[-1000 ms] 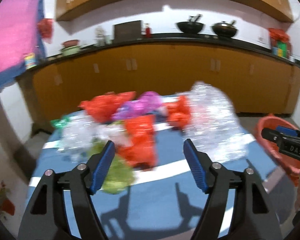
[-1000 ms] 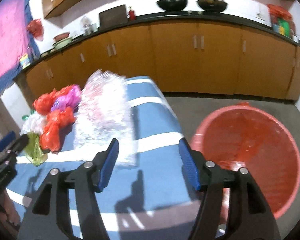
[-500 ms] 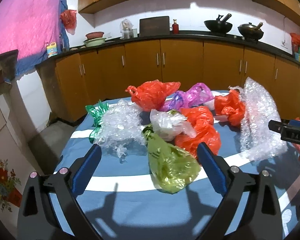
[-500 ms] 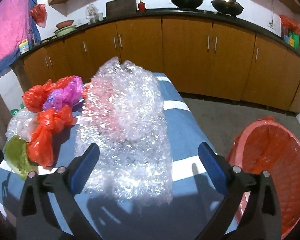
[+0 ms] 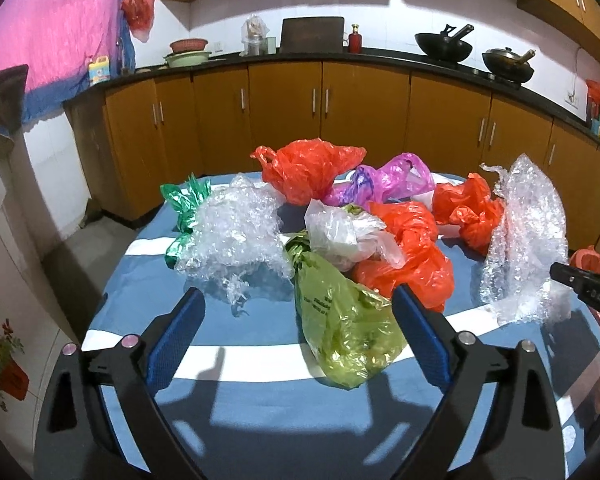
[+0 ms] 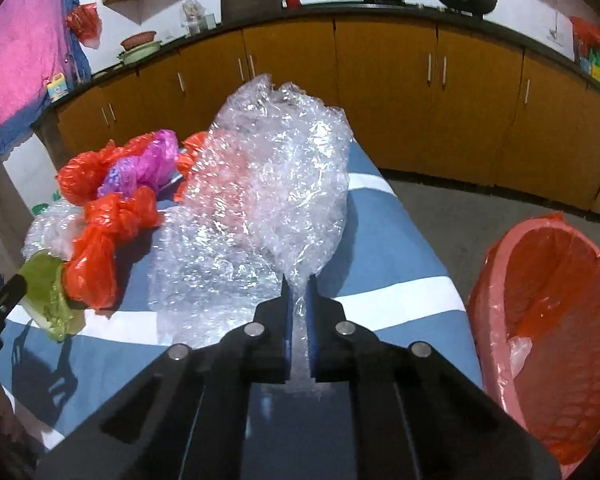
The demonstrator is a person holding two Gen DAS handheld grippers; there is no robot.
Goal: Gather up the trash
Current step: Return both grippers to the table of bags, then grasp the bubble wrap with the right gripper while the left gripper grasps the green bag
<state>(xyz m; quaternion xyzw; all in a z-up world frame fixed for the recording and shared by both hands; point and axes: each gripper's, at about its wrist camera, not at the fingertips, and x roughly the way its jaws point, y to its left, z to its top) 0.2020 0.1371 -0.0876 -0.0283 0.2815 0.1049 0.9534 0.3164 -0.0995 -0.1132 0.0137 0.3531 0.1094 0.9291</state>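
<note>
left wrist: close, downward over table (image 5: 260,392) | right wrist: likewise, perhaps nearer | shared: bubble wrap (image 6: 260,184)

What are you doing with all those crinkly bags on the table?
A person is clearing trash off the blue striped table with a gripper in each hand. The right gripper is pinched shut on the edge of a big sheet of bubble wrap, and a red-lined bin waits beside the table. The left gripper, its jaws closing a little, points at the green bag and touches nothing. The other bags lie on the table.
</note>
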